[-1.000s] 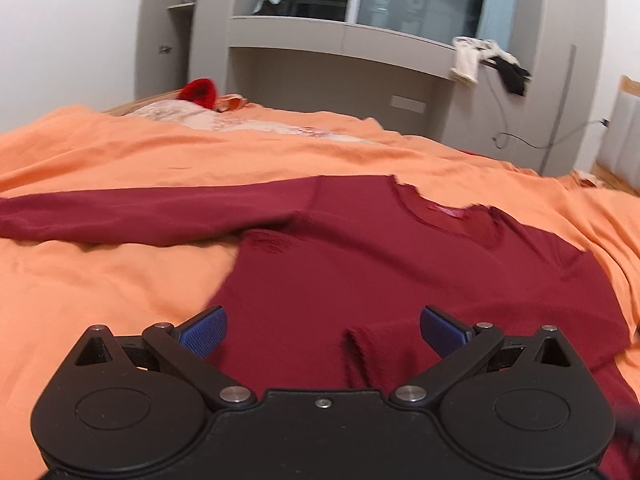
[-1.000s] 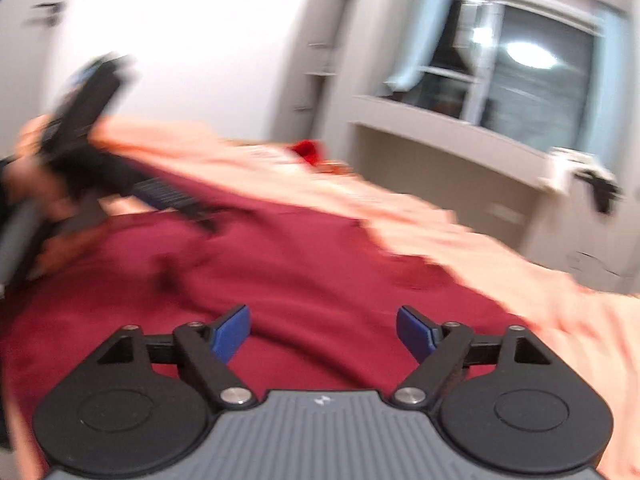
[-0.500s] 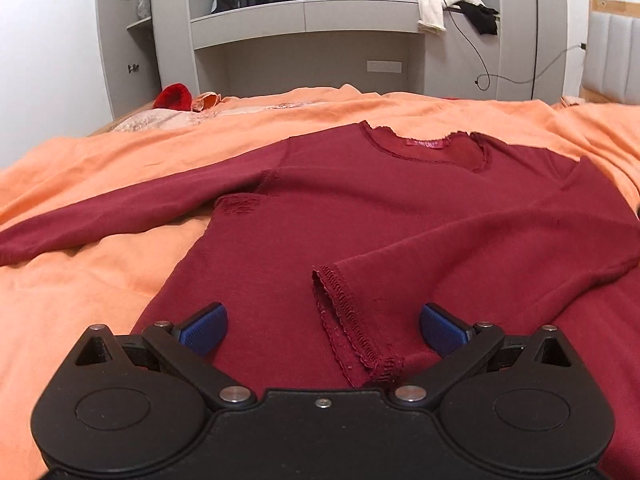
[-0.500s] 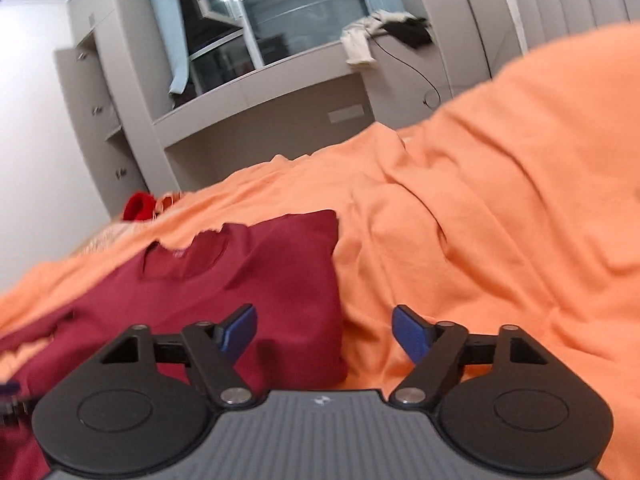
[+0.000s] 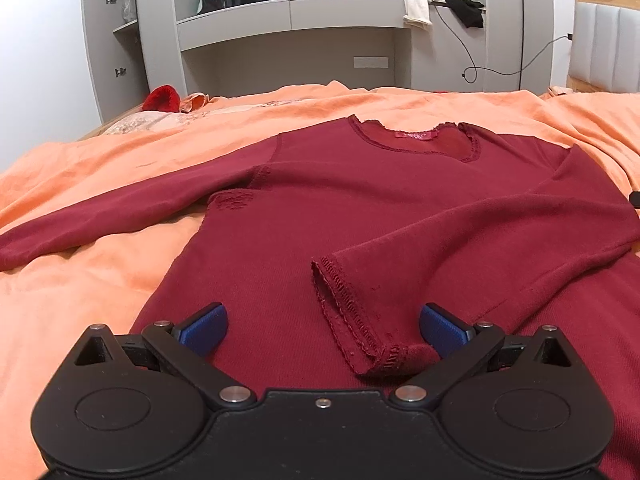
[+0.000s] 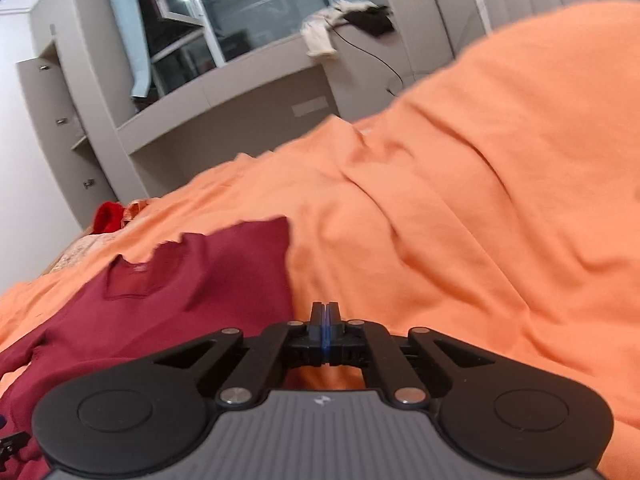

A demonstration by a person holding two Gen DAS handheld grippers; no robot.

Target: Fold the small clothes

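A dark red knit top point(image 5: 360, 208) lies flat mid-frame on the rumpled orange bedspread point(image 5: 80, 280), one frayed sleeve folded across it. Left gripper point(image 5: 320, 328) gapes empty above; right gripper point(image 6: 325, 312) is clamped together at the shirt's edge, holding nothing visible.

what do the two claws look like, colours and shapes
Left claw: all black body, two round discs, silver pivot pins, angled black linkage arms, blue ribbed pads. Right claw: the same build, but with a grey ribbed centre plate bearing a small white logo.
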